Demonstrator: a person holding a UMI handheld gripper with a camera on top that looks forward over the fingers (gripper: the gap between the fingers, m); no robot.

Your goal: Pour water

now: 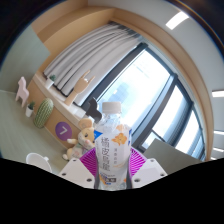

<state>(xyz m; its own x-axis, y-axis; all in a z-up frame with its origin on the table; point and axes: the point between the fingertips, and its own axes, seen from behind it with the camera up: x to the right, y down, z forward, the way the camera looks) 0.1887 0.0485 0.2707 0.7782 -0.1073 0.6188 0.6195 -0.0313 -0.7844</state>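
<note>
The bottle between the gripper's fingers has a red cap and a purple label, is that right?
Not quite. In the gripper view, the bottle has a white cap, not a red one. It does sit between the fingers of the gripper and carries a purple label.

A single wide-angle view is being taken from the tool (112,172) itself, looking forward along its two fingers and tilted upward. The bottle (113,145) is being seen very close, just ahead of the lens. Beyond the bottle, the window (150,85) and ceiling are being taken in at a slant.
</note>
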